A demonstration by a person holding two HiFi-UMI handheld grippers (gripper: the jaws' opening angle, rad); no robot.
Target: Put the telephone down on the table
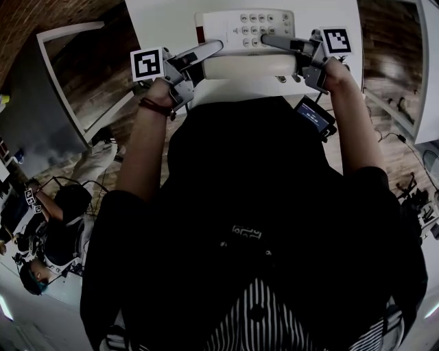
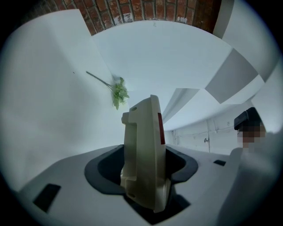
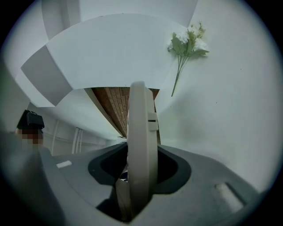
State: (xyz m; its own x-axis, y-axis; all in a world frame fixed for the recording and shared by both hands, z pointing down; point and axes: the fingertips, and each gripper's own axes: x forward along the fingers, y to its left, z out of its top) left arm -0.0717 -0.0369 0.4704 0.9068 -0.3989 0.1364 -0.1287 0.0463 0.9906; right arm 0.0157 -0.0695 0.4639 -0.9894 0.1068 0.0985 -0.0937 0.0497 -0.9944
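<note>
I hold a cream desk telephone (image 1: 247,41) by its two short ends, over the near part of a white table (image 1: 164,20). My left gripper (image 1: 214,49) pinches the telephone's left end, the one with a red patch. Its jaws stand wide, pressed against the upper and lower faces. My right gripper (image 1: 269,40) clamps the opposite end the same way. The keypad (image 1: 264,27) faces up, and the handset (image 1: 250,67) lies in its cradle on the side nearest me. I cannot tell whether the base touches the table. Farther off on the table lies a sprig of white flowers (image 3: 185,44) with green leaves.
</note>
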